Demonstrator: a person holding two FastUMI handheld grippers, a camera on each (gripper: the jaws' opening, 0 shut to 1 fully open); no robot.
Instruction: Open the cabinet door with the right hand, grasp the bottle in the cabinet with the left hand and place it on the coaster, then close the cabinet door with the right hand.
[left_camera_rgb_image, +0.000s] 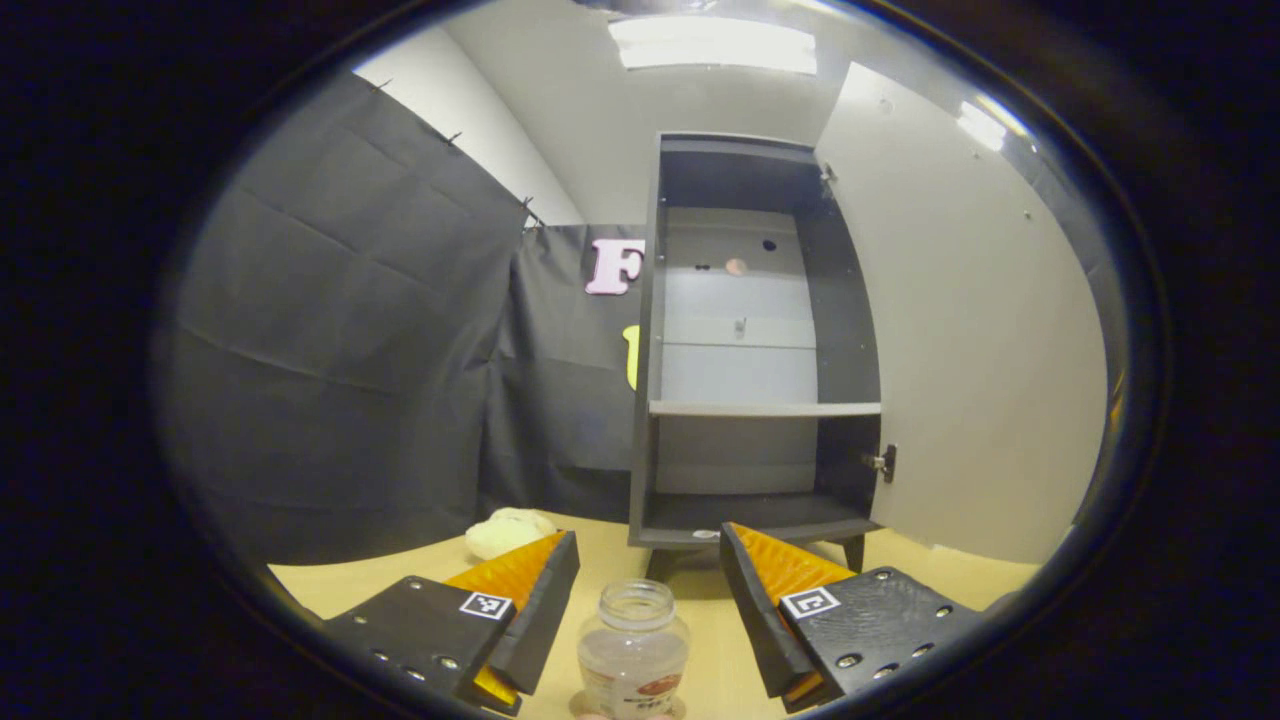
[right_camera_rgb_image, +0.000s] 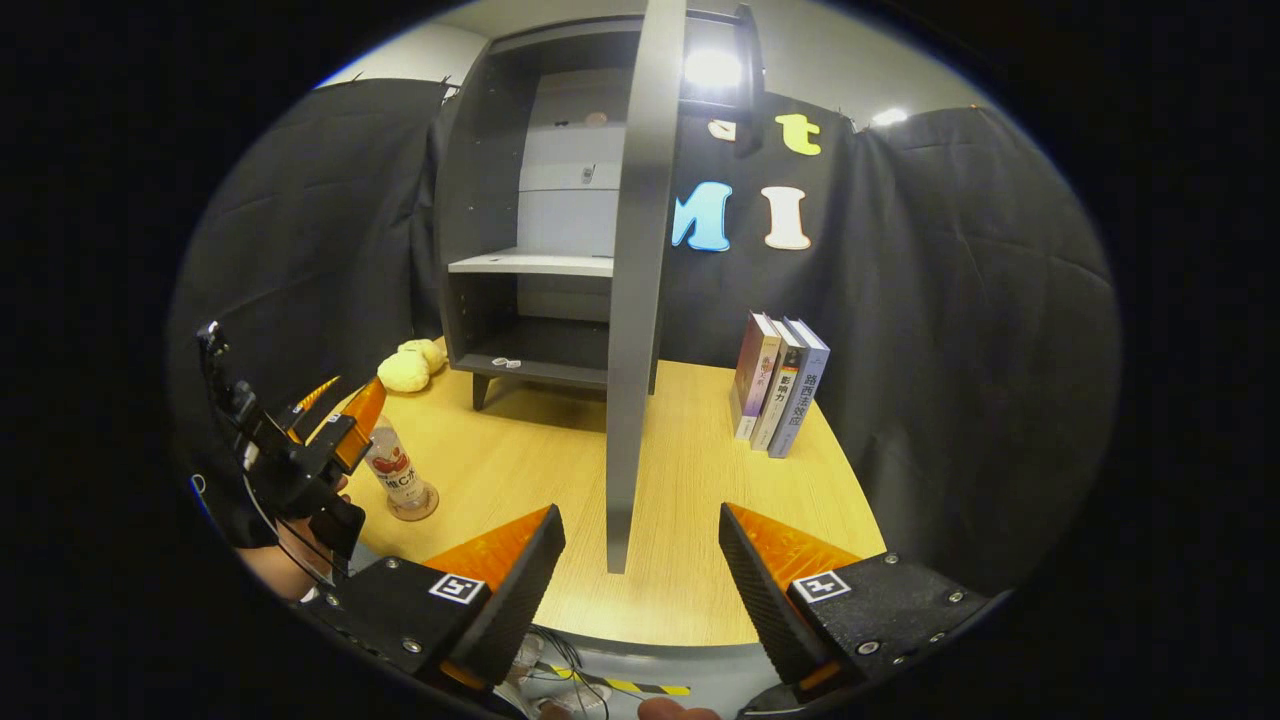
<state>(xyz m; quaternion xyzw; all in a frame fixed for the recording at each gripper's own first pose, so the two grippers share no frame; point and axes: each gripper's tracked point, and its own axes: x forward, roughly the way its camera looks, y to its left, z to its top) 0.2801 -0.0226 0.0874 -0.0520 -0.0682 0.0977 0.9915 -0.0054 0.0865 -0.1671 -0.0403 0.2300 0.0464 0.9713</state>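
Cabinet door (right_camera_rgb_image: 635, 280) open, bottle (left_camera_rgb_image: 633, 650) out of the cabinet (left_camera_rgb_image: 750, 340) and standing on the coaster (right_camera_rgb_image: 415, 510) on the counter (right_camera_rgb_image: 690, 480), left gripper (left_camera_rgb_image: 648, 600) and right gripper (right_camera_rgb_image: 640, 590) jaws both released; door closing remains; coaster mostly hidden under the bottle.

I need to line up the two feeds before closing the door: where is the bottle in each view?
Left gripper view: the bottle stands at bottom centre, between the left gripper's open jaws.
Right gripper view: the bottle is at lower left on the coaster, beside the left gripper.
Shared landmark: the cabinet, door open, stands behind it in both.
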